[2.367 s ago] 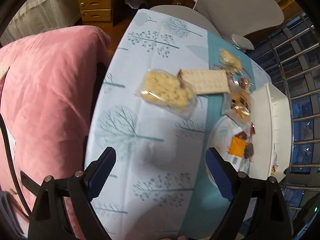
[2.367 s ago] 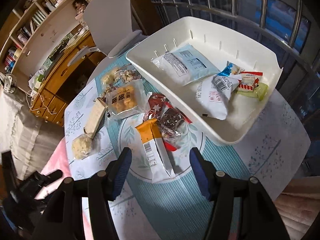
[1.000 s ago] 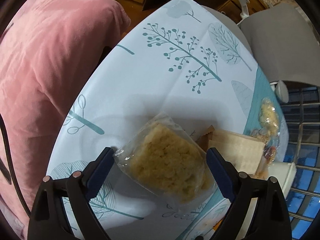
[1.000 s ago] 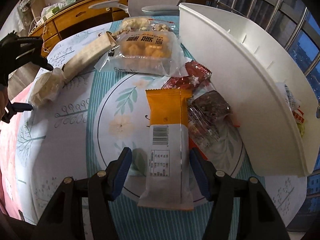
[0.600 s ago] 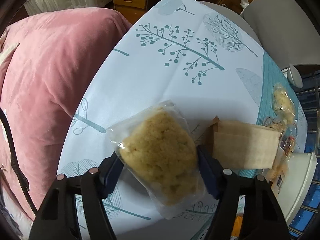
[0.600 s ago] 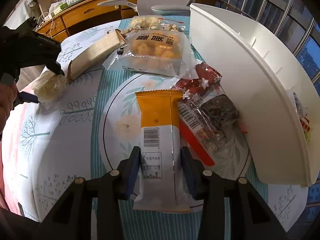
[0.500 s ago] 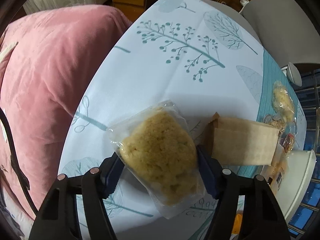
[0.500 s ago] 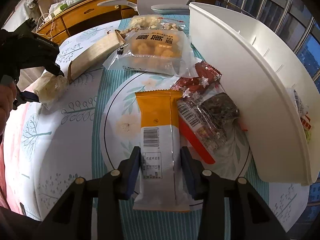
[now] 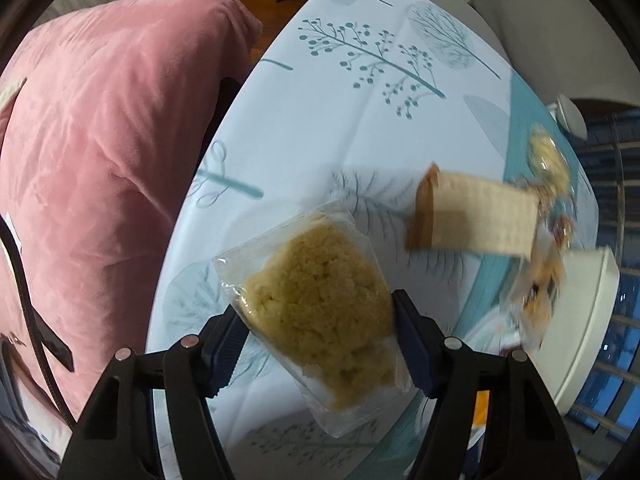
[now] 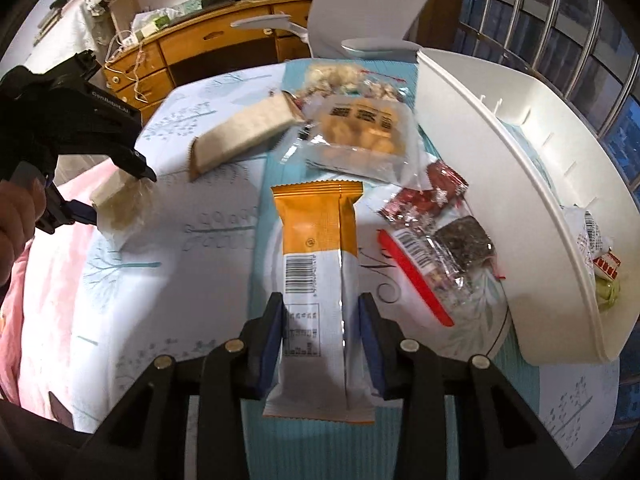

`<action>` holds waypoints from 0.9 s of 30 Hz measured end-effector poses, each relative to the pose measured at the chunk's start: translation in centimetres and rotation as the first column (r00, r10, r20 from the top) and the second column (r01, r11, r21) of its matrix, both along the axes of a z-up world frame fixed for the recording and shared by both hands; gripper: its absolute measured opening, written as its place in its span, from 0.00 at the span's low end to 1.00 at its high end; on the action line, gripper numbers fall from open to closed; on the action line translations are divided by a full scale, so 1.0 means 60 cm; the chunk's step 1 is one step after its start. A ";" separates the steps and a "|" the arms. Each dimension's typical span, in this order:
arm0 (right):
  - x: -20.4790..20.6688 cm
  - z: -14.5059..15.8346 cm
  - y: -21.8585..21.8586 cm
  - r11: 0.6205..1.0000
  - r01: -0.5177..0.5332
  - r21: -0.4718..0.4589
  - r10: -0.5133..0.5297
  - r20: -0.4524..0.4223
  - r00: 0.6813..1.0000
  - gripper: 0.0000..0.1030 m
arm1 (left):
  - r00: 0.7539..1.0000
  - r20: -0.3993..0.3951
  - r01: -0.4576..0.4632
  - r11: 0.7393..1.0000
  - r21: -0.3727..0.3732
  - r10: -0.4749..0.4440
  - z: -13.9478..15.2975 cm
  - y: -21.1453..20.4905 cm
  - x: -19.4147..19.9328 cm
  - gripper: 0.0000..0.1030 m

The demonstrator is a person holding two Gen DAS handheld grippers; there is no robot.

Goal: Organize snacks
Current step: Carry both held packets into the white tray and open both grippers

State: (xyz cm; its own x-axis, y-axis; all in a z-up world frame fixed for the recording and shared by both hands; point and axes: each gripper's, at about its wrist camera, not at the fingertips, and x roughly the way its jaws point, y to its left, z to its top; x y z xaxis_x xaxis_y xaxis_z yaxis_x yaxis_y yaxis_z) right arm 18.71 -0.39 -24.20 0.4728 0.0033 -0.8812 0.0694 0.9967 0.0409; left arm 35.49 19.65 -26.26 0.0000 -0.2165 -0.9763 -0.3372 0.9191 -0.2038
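The clear-wrapped crumbly cake (image 9: 320, 320) sits clamped between my left fingers (image 9: 224, 344), lifted off the tree-print table (image 9: 340, 100), my left gripper (image 9: 316, 344) tipped steeply downward; its jaws have just been closing on the packet. In the right wrist view a hand (image 10: 16, 216) grips that tool. The orange-and-white snack packet (image 10: 318, 280) is pinched at its white end by my right fingers (image 10: 272, 340), my right gripper (image 10: 320, 340) angled down over the table, jaws just closed on it. A cracker sleeve (image 10: 244, 132) lies beyond; the white basket (image 10: 560, 216) stands at the right
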 end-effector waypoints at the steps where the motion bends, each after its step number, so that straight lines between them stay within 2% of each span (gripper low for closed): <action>1: -0.002 0.005 0.002 1.000 0.001 0.009 -0.001 0.004 1.000 0.36 | 1.000 -0.004 0.018 1.000 -0.007 -0.018 0.005 0.002 -0.009 0.66; 7: -0.025 0.034 0.005 0.997 0.026 0.071 -0.027 0.019 0.999 0.36 | 0.991 -0.041 0.125 0.992 -0.005 -0.125 0.022 -0.003 -0.070 0.66; 13: -0.047 0.063 -0.004 0.996 0.037 0.081 -0.040 0.030 0.999 0.36 | 0.976 -0.094 0.192 0.981 -0.038 -0.195 0.038 -0.014 -0.132 0.66; 22: -0.068 0.103 -0.050 0.990 0.064 0.129 -0.071 0.051 0.996 0.36 | 0.954 -0.018 0.299 0.954 -0.031 -0.300 0.119 -0.069 -0.189 0.66; 27: -0.080 0.124 -0.092 0.987 0.054 0.154 -0.065 0.070 0.995 0.36 | 0.948 0.014 0.318 0.948 -0.023 -0.318 0.154 -0.120 -0.209 0.66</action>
State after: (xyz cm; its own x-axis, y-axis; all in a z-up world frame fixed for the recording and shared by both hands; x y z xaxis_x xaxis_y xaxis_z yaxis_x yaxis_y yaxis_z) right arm 13.93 -5.94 -16.77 0.5408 0.1041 -0.8347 0.1195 0.9727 0.1987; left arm 22.96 12.45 -17.00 -0.0635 -0.2310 -0.9709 -0.0260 0.9729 -0.2297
